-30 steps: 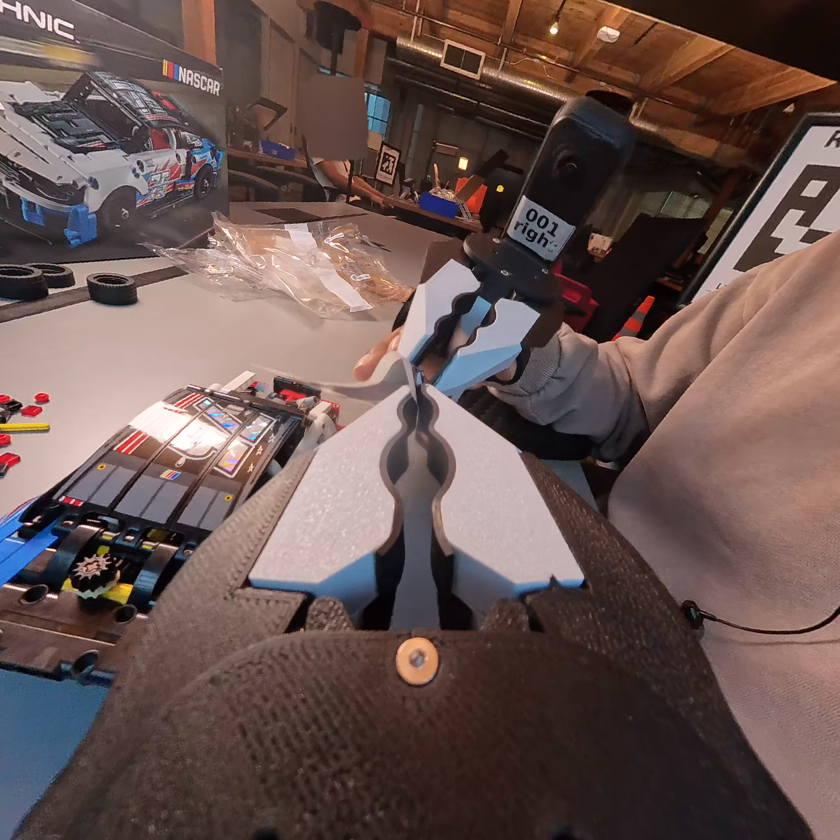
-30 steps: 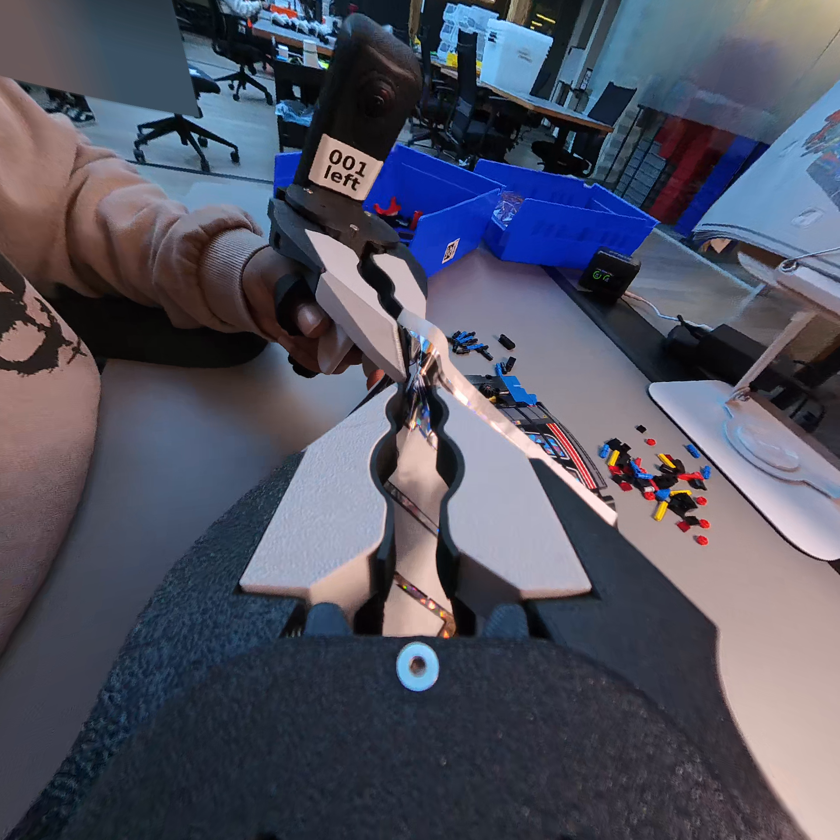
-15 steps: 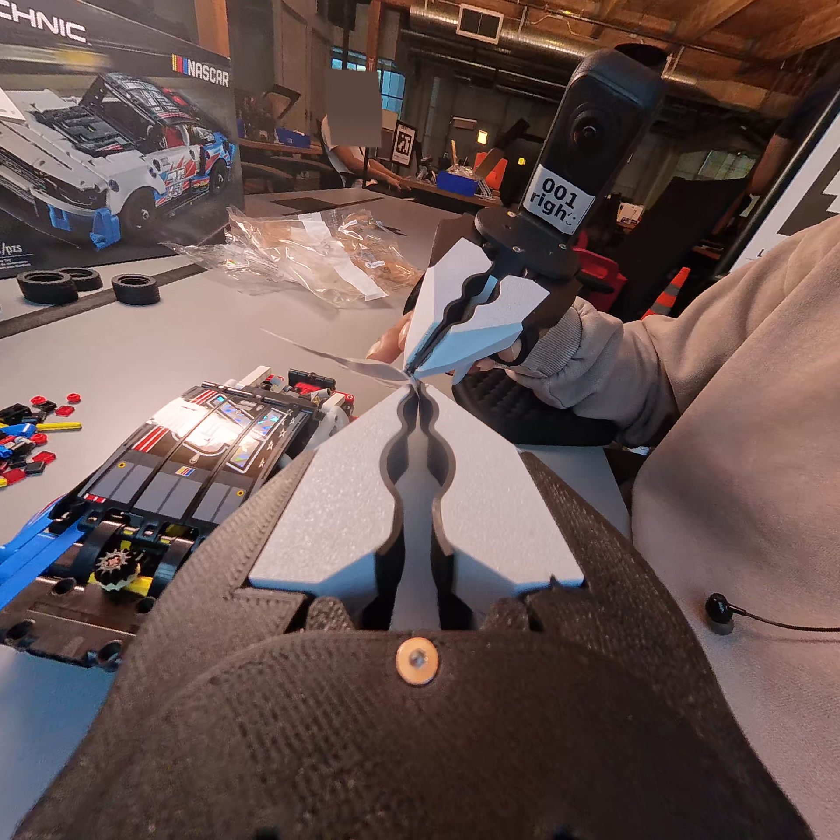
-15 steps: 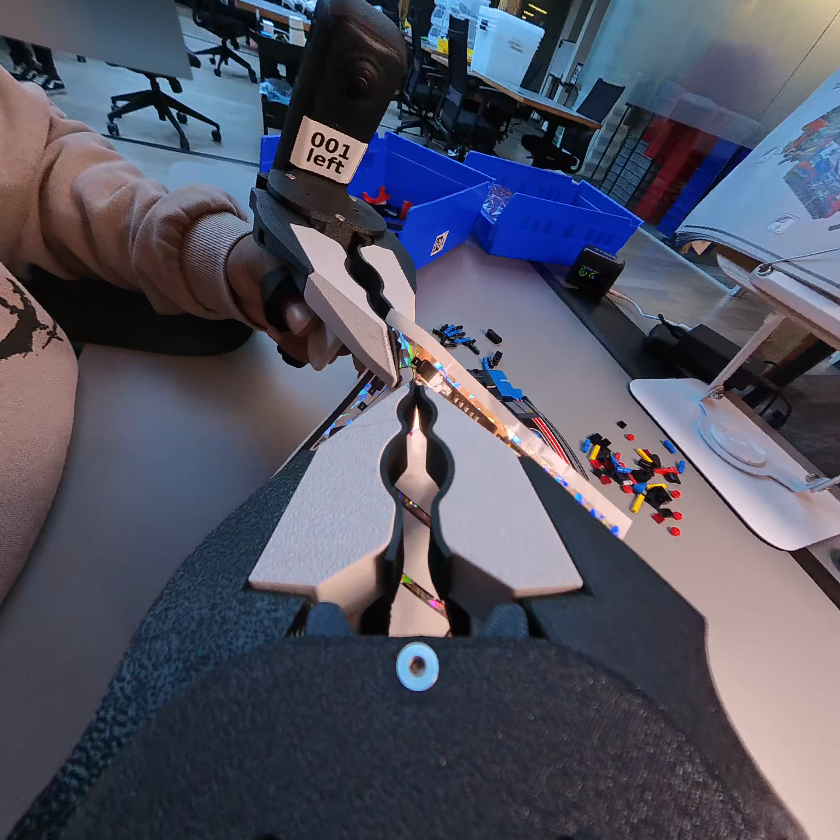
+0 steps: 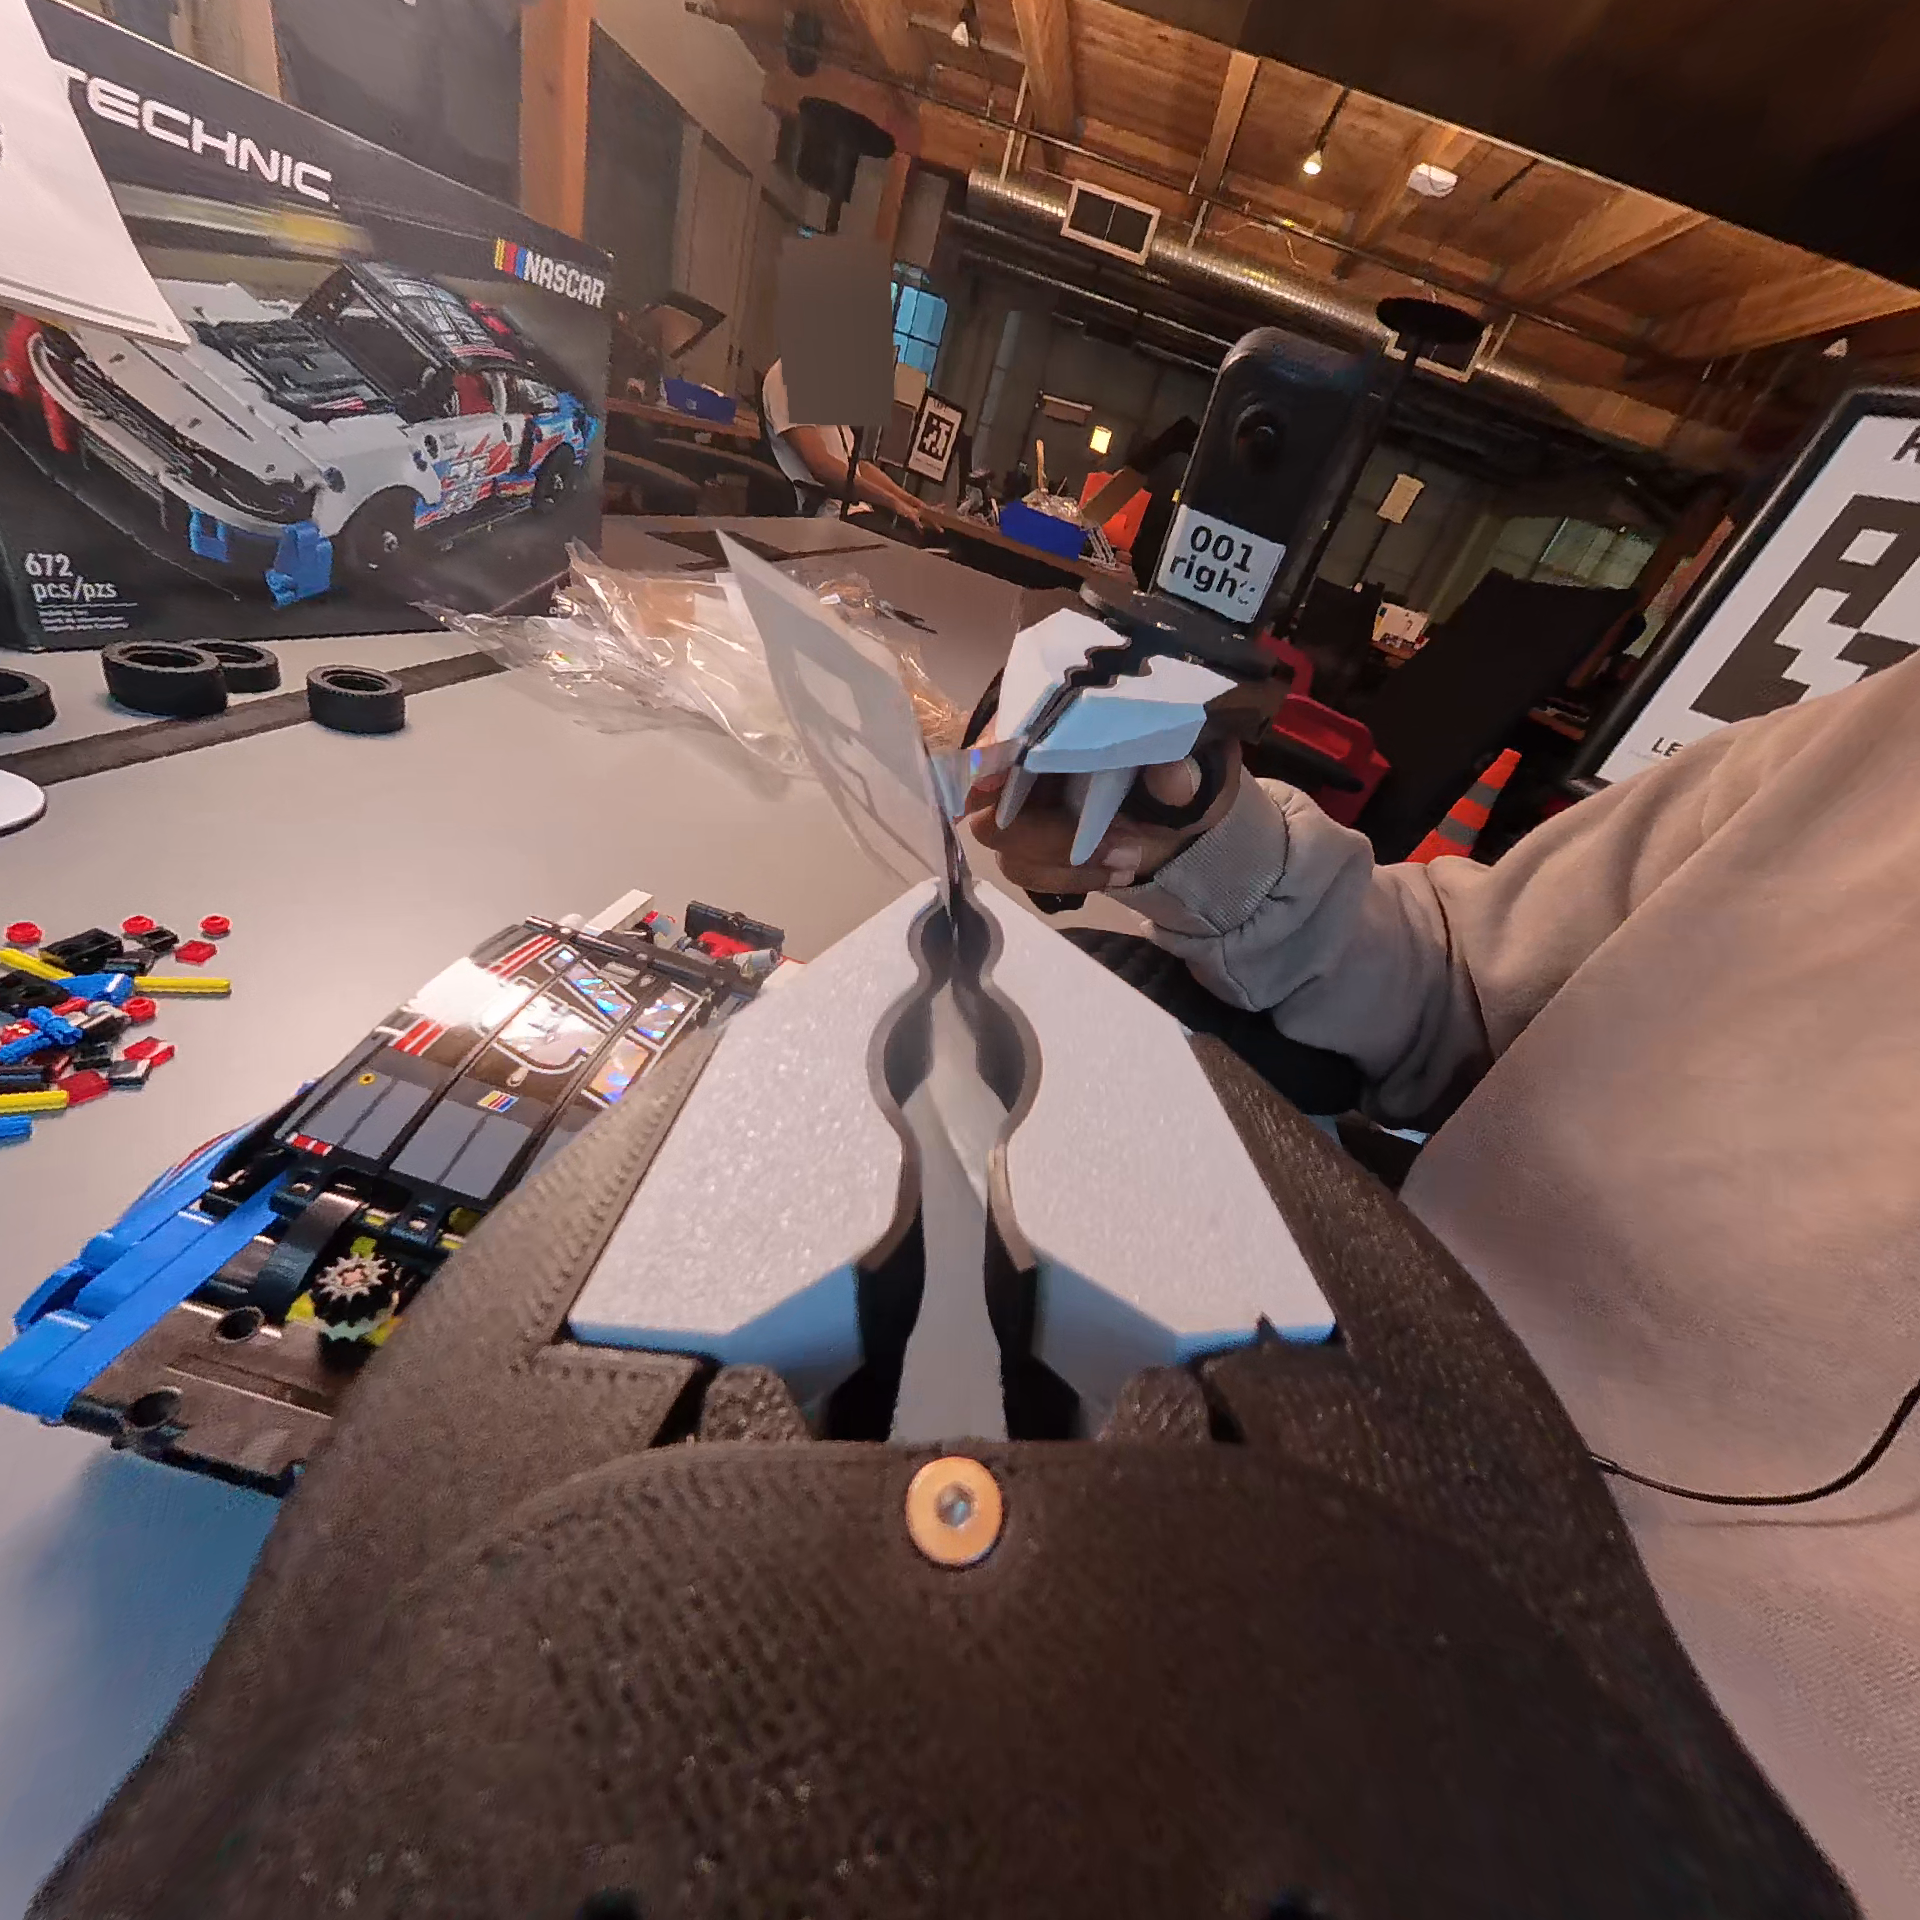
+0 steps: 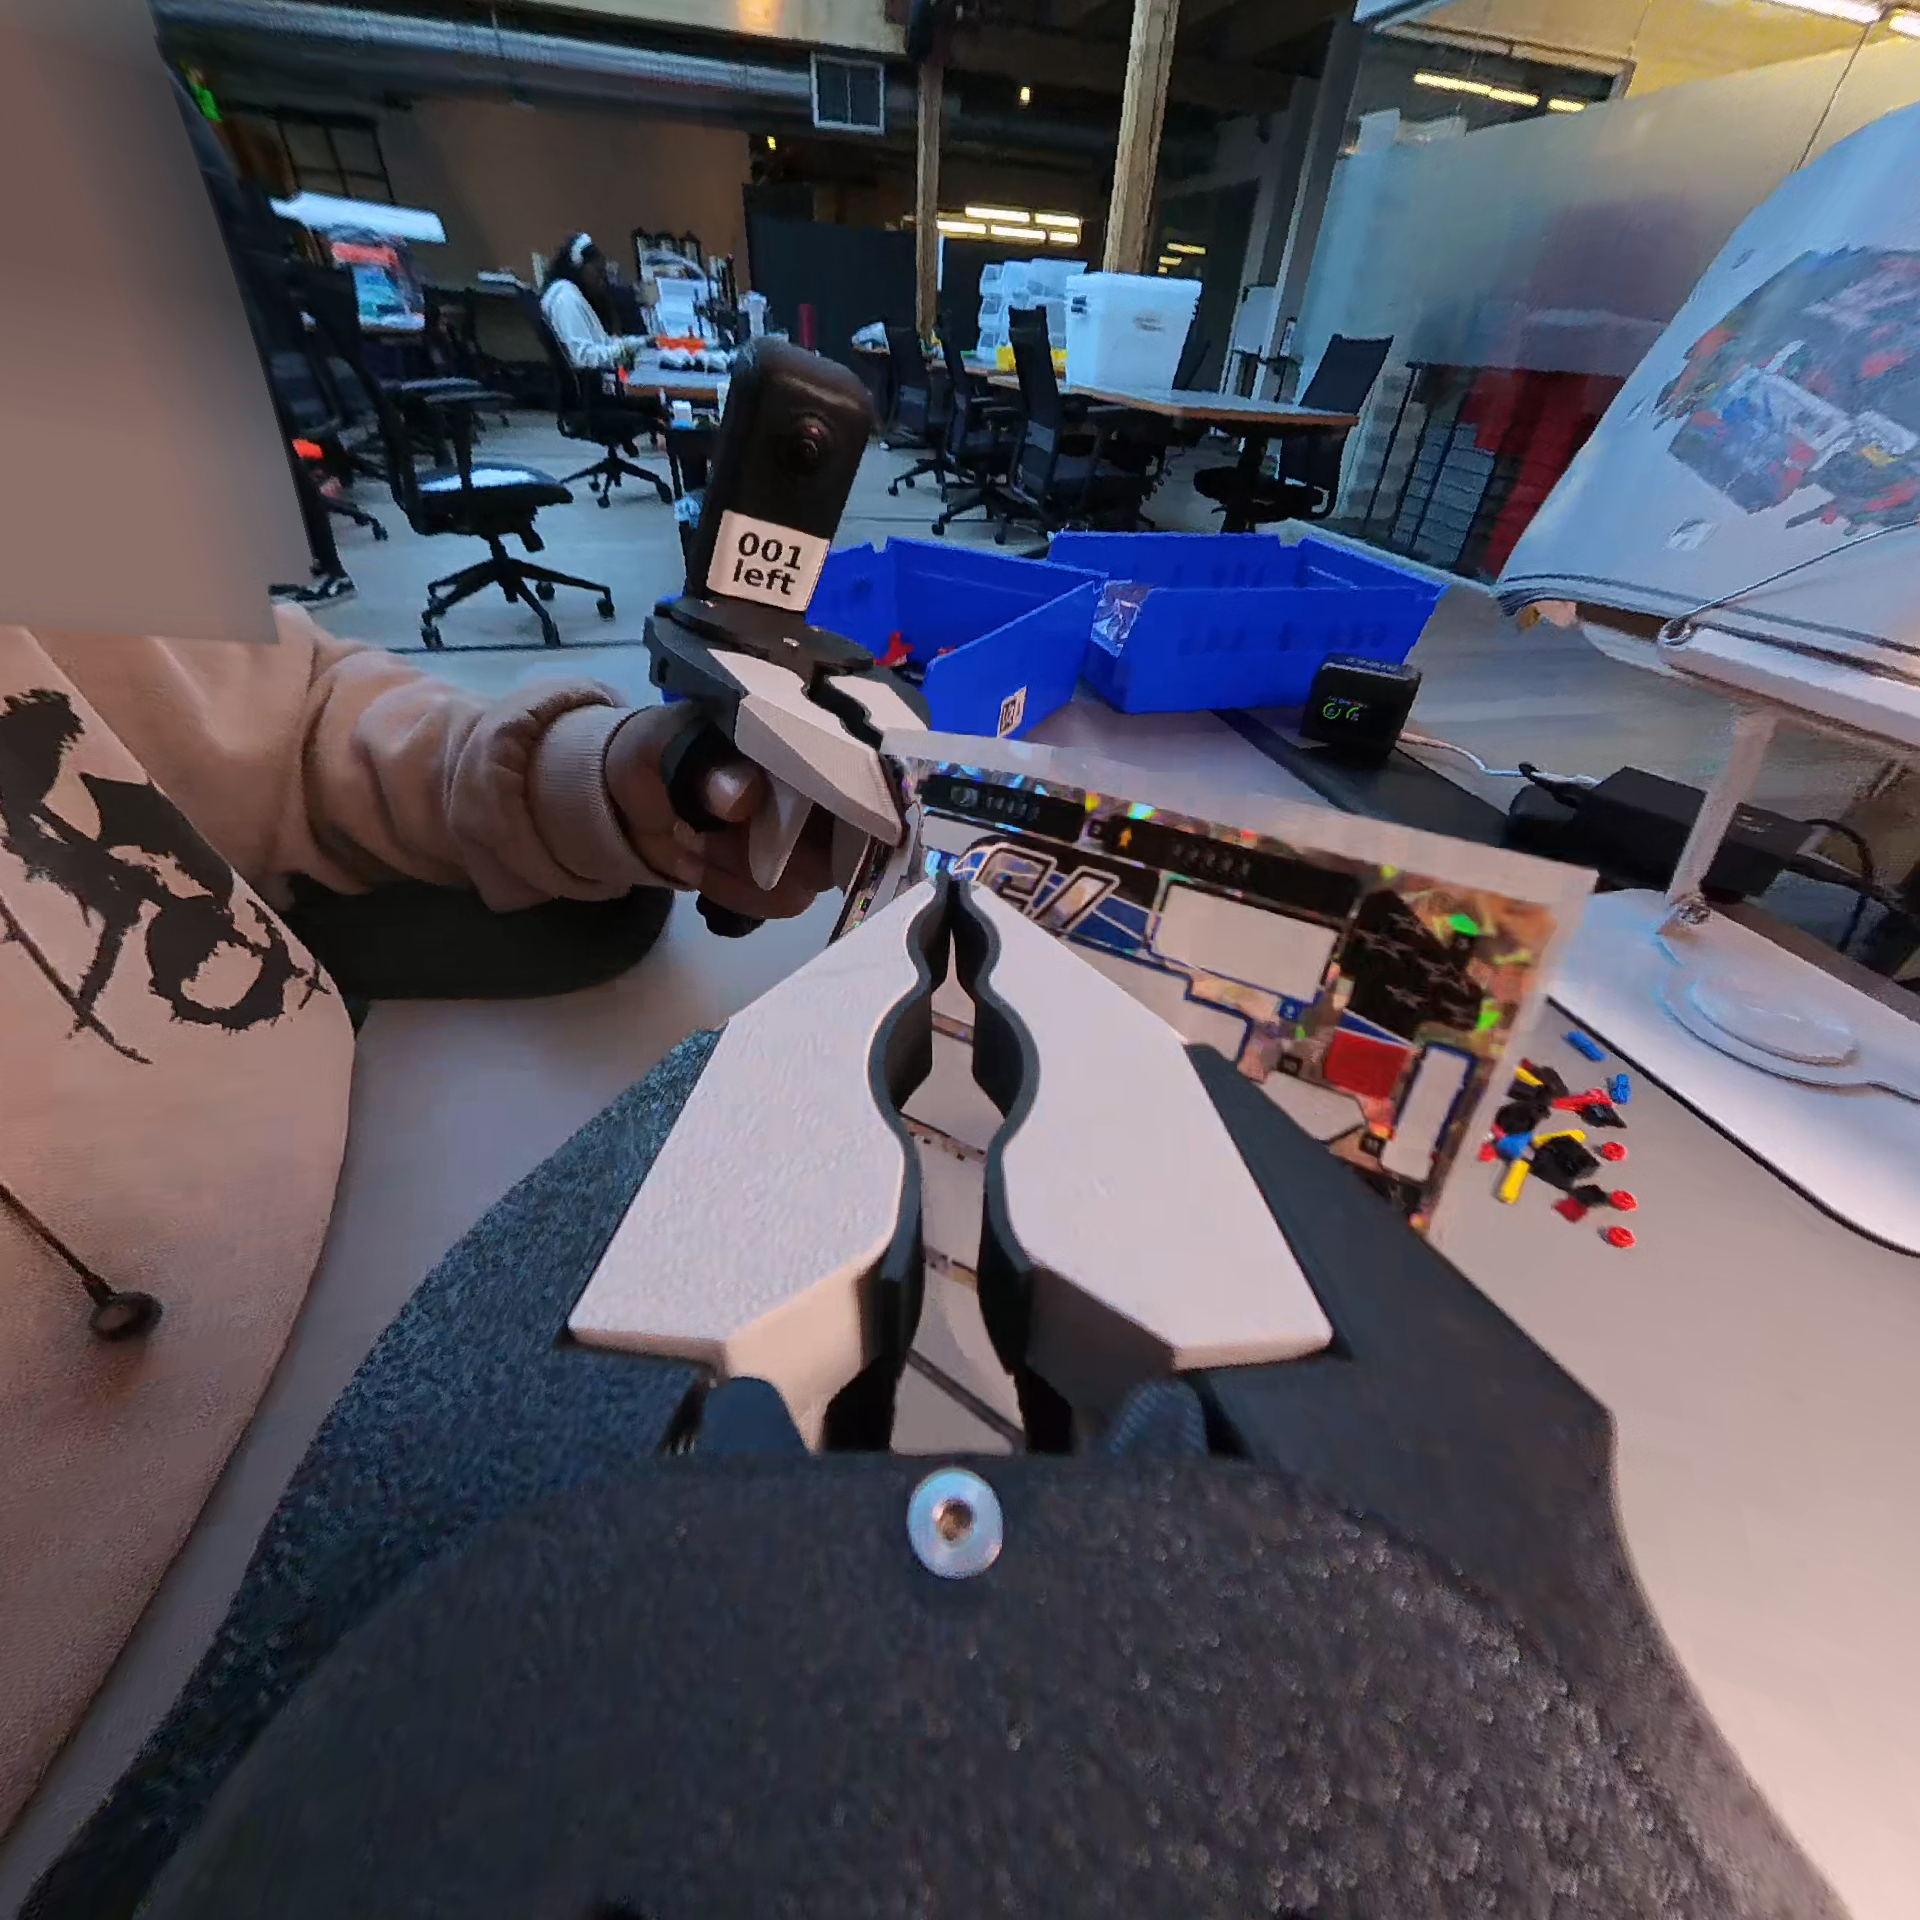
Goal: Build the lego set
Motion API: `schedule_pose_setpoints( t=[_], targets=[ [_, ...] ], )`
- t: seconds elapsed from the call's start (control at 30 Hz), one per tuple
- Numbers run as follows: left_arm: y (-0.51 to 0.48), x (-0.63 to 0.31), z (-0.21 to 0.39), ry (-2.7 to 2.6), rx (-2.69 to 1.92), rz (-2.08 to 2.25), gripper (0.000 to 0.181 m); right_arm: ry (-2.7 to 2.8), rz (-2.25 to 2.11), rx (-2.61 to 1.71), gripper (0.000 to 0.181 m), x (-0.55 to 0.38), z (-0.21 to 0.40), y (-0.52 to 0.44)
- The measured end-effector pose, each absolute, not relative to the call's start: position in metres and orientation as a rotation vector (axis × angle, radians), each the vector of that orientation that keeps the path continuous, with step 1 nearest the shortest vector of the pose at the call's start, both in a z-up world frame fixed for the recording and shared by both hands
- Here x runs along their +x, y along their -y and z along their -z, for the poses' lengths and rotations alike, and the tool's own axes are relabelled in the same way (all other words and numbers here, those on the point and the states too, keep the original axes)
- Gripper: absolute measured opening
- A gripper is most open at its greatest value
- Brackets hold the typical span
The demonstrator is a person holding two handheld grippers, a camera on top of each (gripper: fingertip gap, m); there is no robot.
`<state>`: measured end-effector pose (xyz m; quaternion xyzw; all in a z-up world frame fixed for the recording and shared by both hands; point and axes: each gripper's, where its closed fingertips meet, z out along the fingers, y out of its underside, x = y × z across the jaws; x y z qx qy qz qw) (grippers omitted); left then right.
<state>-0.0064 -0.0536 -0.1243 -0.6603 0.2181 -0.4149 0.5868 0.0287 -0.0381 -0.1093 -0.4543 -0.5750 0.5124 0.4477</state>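
Observation:
Both grippers pinch one holographic sticker sheet above the table. In the left wrist view my left gripper (image 5: pixel 951 904) is shut on the sheet's lower edge, and the sheet's white back (image 5: pixel 842 717) stands upright. The right gripper (image 5: pixel 1013 769) grips its shiny near corner just beyond. In the right wrist view my right gripper (image 6: pixel 951 899) is shut on the sheet's left edge, the printed face (image 6: pixel 1299 966) spreads to the right, and the left gripper (image 6: pixel 899 821) clamps it from the left. The partly built black and blue Lego car (image 5: pixel 468 1060) lies on the table below, to the left.
Loose small Lego pieces (image 5: pixel 83 1018) lie left of the car; they also show in the right wrist view (image 6: pixel 1558 1143). Black tyres (image 5: pixel 353 696), the set's box (image 5: pixel 312 416) and empty plastic bags (image 5: pixel 644 644) sit farther back. Blue bins (image 6: pixel 1195 623) and a booklet on a stand (image 6: pixel 1766 416) stand beyond. One gripper's finger ends stand about 5 cm off the other's.
The sticker sheet has swung from nearly edge-on and flat to upright, so its printed face now fills the right wrist view. Both grippers stay shut on it.

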Motion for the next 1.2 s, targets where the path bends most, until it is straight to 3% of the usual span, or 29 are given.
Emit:
schedule_pose_setpoints(
  t=[0.37, 0.6, 0.87, 1.2],
  targets=[
    [0.048, -0.048, 0.063, -0.562, -1.564, 0.827, 0.0, 1.114, -1.481, -1.035, 0.0, 0.081, 0.047, 0.008],
    [0.03, -0.081, 0.024, -0.551, -1.63, 0.823, 0.0, 1.061, -1.34, -1.066, 0.0, 0.081, 0.048, -0.004],
    [0.031, -0.034, 0.026, -0.655, -1.583, 0.852, 0.0, 1.271, -0.991, -0.978, 0.03, 0.027, 0.046, 0.024],
    [0.051, 0.017, 0.051, -0.798, -1.523, 0.88, 0.0, 1.413, -1.018, -0.95, 0.037, 0.005, 0.056, 0.046]
  ],
)
